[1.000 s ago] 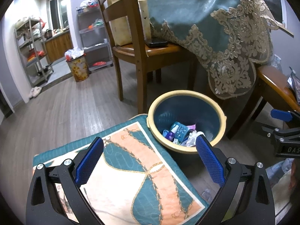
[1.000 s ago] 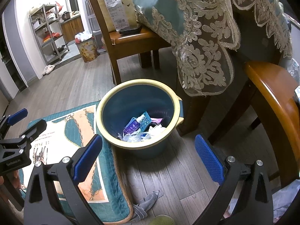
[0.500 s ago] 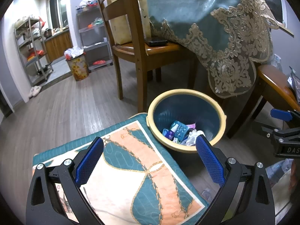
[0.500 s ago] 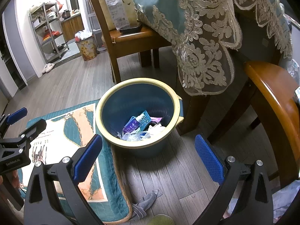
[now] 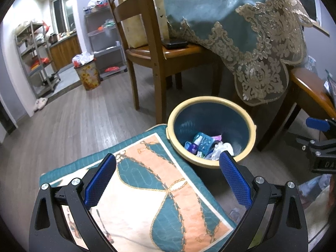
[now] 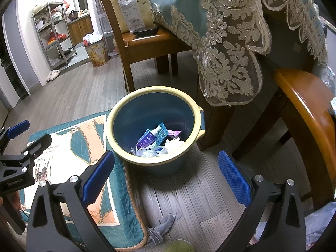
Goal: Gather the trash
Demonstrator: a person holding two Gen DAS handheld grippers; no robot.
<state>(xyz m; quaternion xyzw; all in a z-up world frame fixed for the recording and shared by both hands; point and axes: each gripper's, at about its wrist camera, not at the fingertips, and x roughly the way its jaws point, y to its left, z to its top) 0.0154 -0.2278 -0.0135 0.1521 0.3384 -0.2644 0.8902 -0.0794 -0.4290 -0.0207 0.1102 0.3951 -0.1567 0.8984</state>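
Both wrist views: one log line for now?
left tongs: open, empty | right tongs: open, empty | yellow-rimmed blue plastic bin: holds wrappers | patterned teal mat: beside bin

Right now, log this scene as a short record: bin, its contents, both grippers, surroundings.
bin: blue bin with yellow rim, upright on the wood floor, beside the patterned mat
contents: wrappers and crumpled trash at the bottom, well below the rim
left gripper: open, empty, over the mat
right gripper: open, empty, near the bin
surroundings: wooden chair and lace-edged tablecloth behind the bin; grey cloth on the floor
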